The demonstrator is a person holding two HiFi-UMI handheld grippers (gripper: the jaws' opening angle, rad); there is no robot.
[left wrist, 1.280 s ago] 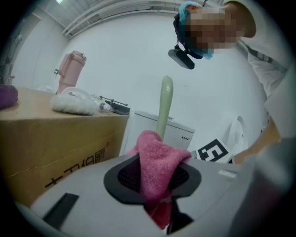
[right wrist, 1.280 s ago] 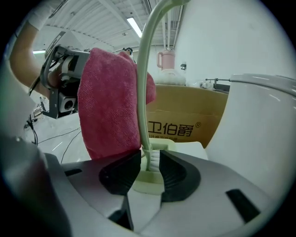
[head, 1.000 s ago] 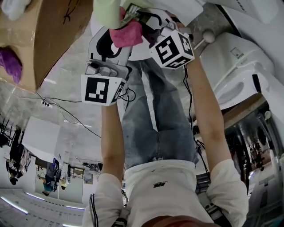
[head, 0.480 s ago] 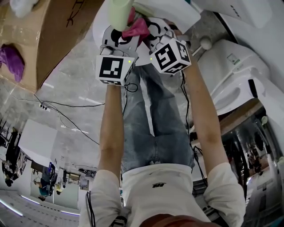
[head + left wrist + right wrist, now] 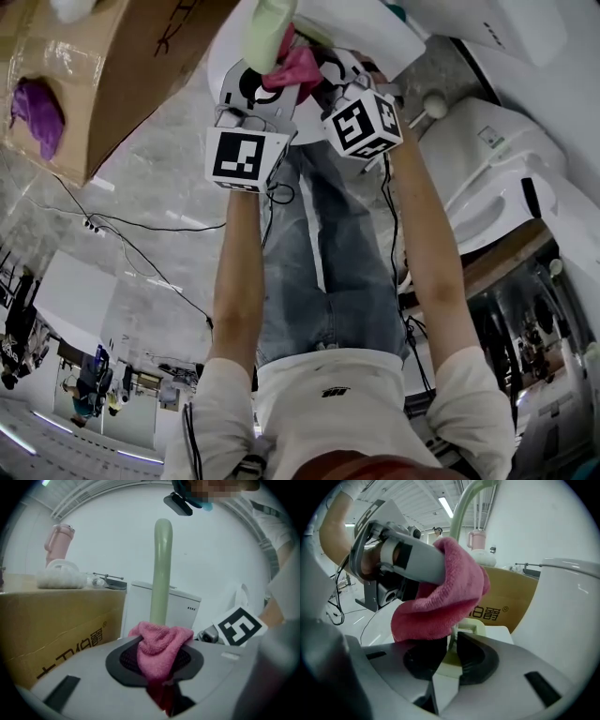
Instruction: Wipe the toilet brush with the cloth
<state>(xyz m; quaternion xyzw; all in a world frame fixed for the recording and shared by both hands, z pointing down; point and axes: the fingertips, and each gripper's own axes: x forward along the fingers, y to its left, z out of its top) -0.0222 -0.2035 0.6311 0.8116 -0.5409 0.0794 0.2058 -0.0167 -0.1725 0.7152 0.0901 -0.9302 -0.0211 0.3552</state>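
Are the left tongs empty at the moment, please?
No, the left tongs have just been closing on a pink cloth held between them.

Cardboard box [image 5: 511, 597] side printed in black with Chinese characters 伯爵 followed by a circled R, same characters legible in the left gripper view, small dark label [image 5: 191, 607] on white toilet tank [image 5: 185, 620] unreadable.

The toilet brush [image 5: 162, 569] is seen upright just behind the cloth [image 5: 161, 646]. A cardboard box [image 5: 56, 625] is placed to their left, with a cup [image 5: 56, 543] set on top. A toilet tank [image 5: 138, 611] is found behind the brush.
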